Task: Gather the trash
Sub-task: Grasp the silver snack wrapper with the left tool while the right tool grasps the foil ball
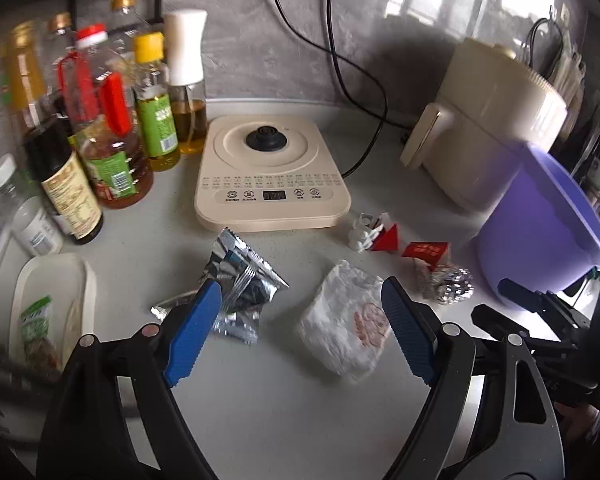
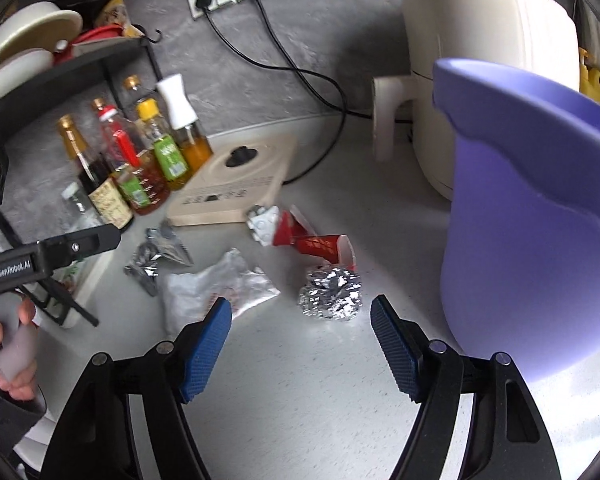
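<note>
Grey-white countertop (image 1: pixel 260 400) carries everything, and the cream kettle base (image 1: pixel 274 172) serves as the landmark. Right of that base stands a cream air fryer (image 1: pixel 488 120), and in front of the fryer sits a purple plastic bin (image 2: pixel 532 216), which fills the right side of the right wrist view. Left of the base is a cluster of oil and sauce bottles (image 1: pixel 112 132).

Trash lies in front of the base. A crumpled white paper wrapper (image 1: pixel 346 320) rests nearest the camera, flat on the counter. A torn silver foil packet (image 1: pixel 240 284) lies left of it, just in front of the base's front left corner. A crushed red paper cup (image 2: pixel 324 248) and a red-and-white carton scrap (image 1: pixel 374 234) lie off the base's front right corner, with a crumpled foil ball (image 2: pixel 332 296) just in front of the cup.

Both tongs stand with jaws wide apart, gripping nothing. The left gripper (image 1: pixel 302 306) hovers above the wrapper and packet; the right gripper (image 2: pixel 300 312) hovers just before the foil ball.
</note>
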